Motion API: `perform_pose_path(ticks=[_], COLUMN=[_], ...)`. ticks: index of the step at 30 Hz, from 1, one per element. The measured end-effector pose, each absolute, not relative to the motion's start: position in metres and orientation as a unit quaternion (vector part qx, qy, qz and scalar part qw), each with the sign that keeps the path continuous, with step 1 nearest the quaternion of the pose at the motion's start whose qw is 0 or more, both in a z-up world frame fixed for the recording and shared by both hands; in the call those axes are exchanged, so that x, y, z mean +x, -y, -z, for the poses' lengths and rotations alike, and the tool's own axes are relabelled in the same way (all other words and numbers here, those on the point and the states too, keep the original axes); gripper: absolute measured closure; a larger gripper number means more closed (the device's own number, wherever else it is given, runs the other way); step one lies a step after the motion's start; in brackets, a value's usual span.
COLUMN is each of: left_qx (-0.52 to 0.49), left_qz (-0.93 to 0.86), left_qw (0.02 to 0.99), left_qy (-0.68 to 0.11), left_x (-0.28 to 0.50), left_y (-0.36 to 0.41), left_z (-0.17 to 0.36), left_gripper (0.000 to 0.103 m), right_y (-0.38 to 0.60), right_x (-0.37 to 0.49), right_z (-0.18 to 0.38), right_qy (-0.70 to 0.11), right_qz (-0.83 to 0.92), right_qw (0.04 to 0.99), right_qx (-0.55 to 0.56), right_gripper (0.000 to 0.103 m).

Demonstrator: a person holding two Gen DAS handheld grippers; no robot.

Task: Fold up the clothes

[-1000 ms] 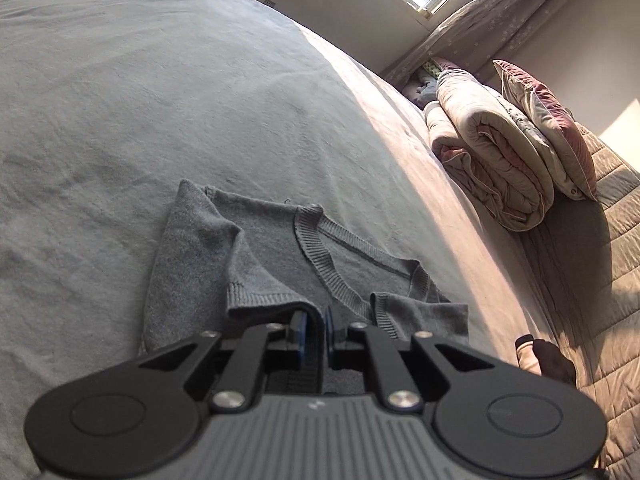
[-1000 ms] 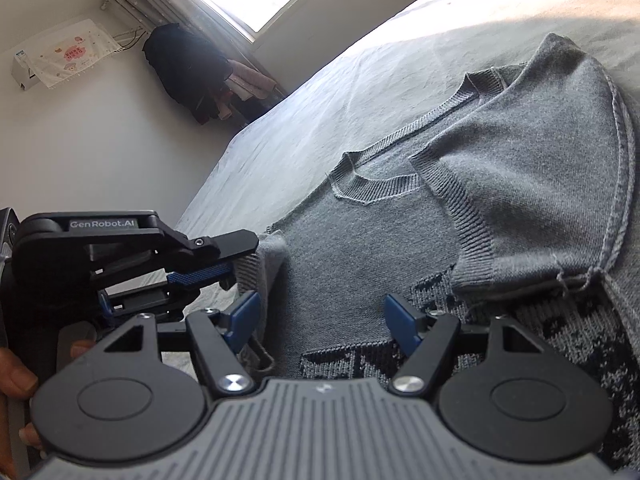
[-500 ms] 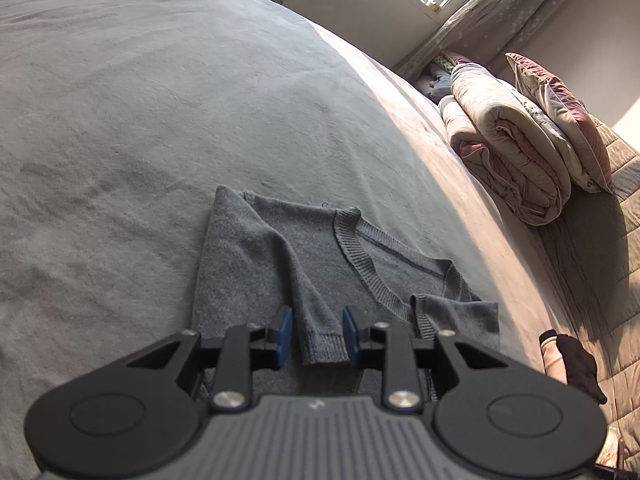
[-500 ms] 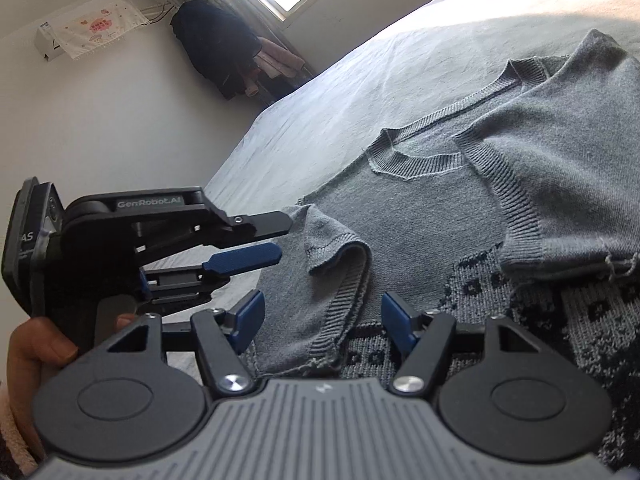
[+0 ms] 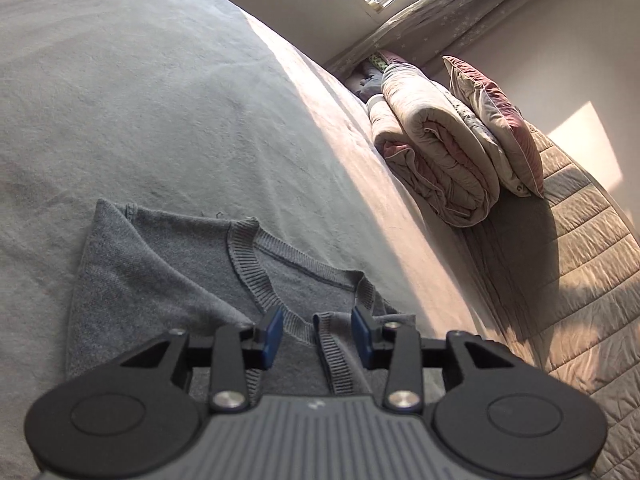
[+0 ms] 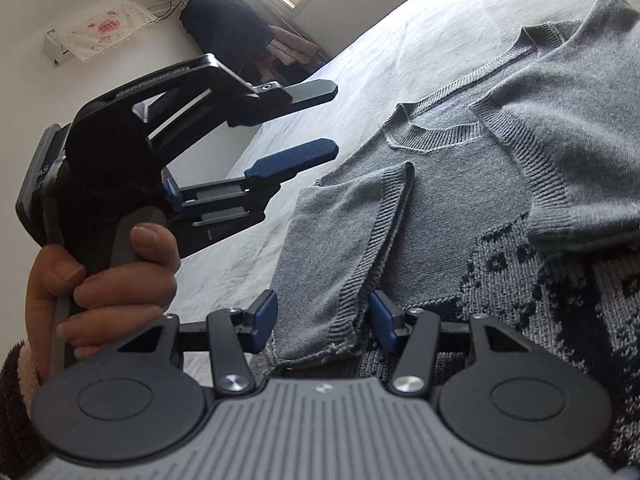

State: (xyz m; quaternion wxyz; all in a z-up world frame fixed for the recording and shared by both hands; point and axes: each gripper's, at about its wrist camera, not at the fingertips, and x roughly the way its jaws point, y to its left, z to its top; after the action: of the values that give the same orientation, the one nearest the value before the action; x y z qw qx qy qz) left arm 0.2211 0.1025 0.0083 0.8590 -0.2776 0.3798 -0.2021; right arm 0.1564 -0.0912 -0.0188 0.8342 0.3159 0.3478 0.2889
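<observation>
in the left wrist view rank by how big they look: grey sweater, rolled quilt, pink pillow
1. grey sweater, though nearness to the camera inflates it
2. rolled quilt
3. pink pillow, partly hidden behind the quilt

We see a grey ribbed-knit wool-like sweater [image 6: 460,184], matt and coarse, a smooth grey cloth bedsheet [image 5: 140,100], a puffy quilted beige duvet [image 5: 436,156] far right, matt black plastic gripper fingers [image 6: 256,320] with shiny metal screws.

Spreading wide under a pale grey sheet, the bed [image 5: 168,92], partly catching window light; lying flat on it, a grey knitted sweater [image 5: 168,280] with both sleeves folded inward across the chest; resting at the far end, a rolled quilt [image 5: 436,160]; leaning against that, a pillow [image 5: 496,120].
</observation>
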Motion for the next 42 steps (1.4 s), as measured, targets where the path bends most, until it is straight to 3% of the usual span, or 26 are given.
perform_pose_path(ticks=[4,10,14,16,23,24,27,29,32,33,34,36,42], left_qx=[-0.213,-0.115,-0.056,-0.015,0.110,0.124,0.160,0.184,0.216,0.223,0.224,0.219,0.158], left_qz=[0.170,0.144,0.155,0.162,0.162,0.161,0.152,0.157,0.165,0.166,0.166,0.167,0.176], left_qw=[0.885,0.902,0.918,0.927,0.934,0.936,0.935,0.930,0.922,0.921,0.921,0.924,0.934], left_qy=[-0.378,-0.390,-0.361,-0.338,-0.298,-0.288,-0.277,-0.276,-0.274,-0.274,-0.271,-0.265,-0.267], left_x=[0.186,0.125,0.096,0.090,0.085,0.083,0.087,0.088,0.089,0.089,0.089,0.087,0.092], left_y=[-0.123,-0.136,-0.119,-0.109,-0.075,-0.071,-0.060,-0.049,-0.034,-0.031,-0.029,-0.028,-0.037], left_z=[-0.013,-0.003,0.004,0.011,0.030,0.032,0.030,0.029,0.028,0.028,0.025,0.019,0.005], left_gripper=[0.063,0.059,0.055,0.049,0.048,0.049,0.065,0.070,0.092,0.097,0.098,0.098,0.099], right_y=[0.094,0.098,0.105,0.106,0.114,0.115,0.115,0.113,0.113,0.112,0.111,0.110,0.114], right_x=[0.157,0.158,0.157,0.154,0.174,0.182,0.209,0.226,0.242,0.244,0.246,0.245,0.246], right_z=[0.023,0.027,0.025,0.022,0.019,0.021,0.026,0.028,0.024,0.020,0.016,0.006,-0.013], right_qy=[-0.354,-0.359,-0.360,-0.355,-0.383,-0.390,-0.389,-0.393,-0.392,-0.389,-0.386,-0.373,-0.345], right_qz=[-0.293,-0.292,-0.282,-0.274,-0.228,-0.228,-0.225,-0.217,-0.195,-0.186,-0.176,-0.165,-0.163], right_qw=[0.826,0.817,0.807,0.808,0.796,0.787,0.777,0.773,0.785,0.798,0.810,0.838,0.867], right_qx=[0.325,0.343,0.374,0.383,0.410,0.421,0.440,0.447,0.438,0.421,0.404,0.363,0.319], right_gripper=[0.068,0.076,0.071,0.063,0.063,0.063,0.063,0.068,0.077,0.086,0.094,0.097,0.098])
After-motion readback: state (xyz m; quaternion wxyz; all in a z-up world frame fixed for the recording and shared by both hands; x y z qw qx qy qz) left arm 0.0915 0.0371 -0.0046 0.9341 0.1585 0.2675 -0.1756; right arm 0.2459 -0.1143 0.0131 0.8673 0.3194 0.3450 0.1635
